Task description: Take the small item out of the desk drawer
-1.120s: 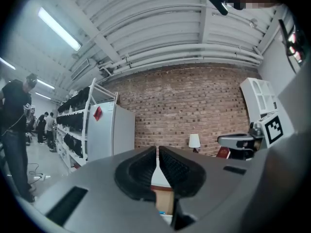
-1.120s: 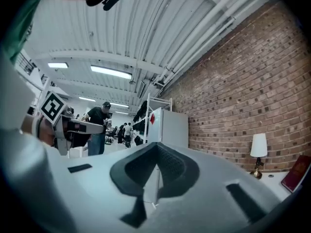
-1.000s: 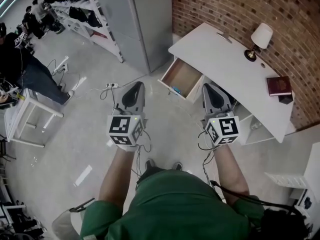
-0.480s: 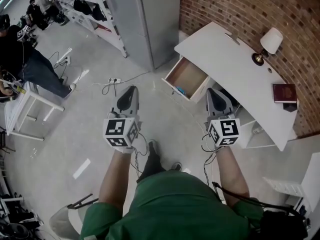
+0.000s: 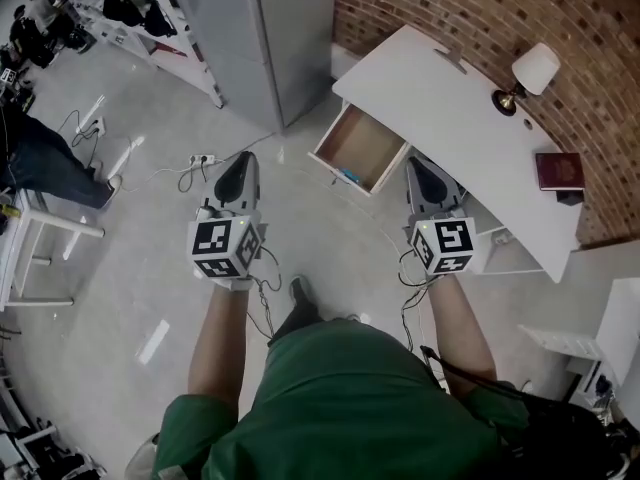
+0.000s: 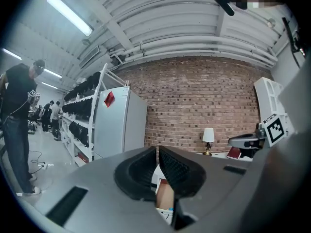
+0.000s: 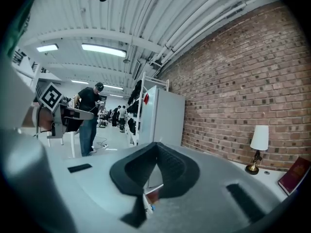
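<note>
The white desk stands against the brick wall with its drawer pulled open. A small blue item lies at the drawer's front edge. My left gripper is shut and empty, held over the floor left of the drawer. My right gripper is shut and empty too, just right of the drawer over the desk's front edge. In the left gripper view the gripper has its pads together, and the drawer shows below them. In the right gripper view the gripper has its pads closed as well.
A lamp and a dark red book sit on the desk. A grey cabinet stands left of it, shelving behind. A power strip and cables lie on the floor. A person stands at far left by a small white table.
The view has shifted as I step toward the desk; both grippers hold their spacing and stay shut. The drawer stays open.
</note>
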`<state>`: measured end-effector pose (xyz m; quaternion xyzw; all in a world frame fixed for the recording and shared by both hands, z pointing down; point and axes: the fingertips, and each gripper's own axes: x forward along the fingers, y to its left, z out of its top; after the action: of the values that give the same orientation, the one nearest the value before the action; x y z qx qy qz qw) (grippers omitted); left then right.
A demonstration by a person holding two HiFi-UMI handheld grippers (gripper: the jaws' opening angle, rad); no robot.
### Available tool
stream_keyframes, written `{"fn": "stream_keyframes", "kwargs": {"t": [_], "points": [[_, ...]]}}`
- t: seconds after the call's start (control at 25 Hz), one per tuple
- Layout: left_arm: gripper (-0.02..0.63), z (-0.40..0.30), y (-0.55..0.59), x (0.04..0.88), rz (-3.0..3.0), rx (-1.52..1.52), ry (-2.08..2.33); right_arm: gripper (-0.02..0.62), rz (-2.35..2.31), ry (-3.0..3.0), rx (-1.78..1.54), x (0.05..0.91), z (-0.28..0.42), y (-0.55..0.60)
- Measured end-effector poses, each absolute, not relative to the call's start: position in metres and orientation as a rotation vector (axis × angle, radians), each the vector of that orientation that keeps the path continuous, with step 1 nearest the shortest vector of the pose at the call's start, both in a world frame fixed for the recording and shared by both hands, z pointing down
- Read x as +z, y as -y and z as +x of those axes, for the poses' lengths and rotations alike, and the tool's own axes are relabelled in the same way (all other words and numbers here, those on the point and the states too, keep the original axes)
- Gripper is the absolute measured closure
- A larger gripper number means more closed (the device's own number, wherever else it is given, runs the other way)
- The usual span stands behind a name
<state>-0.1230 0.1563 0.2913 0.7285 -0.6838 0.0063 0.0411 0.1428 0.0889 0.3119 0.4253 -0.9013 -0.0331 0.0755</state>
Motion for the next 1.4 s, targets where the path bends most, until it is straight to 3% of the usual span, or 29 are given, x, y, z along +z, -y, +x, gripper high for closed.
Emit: {"fn": "stream_keyframes", "kwargs": {"t": [0.68,1.4], "points": [[0.594,-0.19,-0.077,0.324,2.323,0.008,1.881,0.591,1.442,2.534,-0.044,0.332,0.092,-0.04],[0.594,-0.157,0.025,0.349,2.313,0.159,1.866,0.574,1.179,2.559,0.046,0.401,0.073,0.062]]}}
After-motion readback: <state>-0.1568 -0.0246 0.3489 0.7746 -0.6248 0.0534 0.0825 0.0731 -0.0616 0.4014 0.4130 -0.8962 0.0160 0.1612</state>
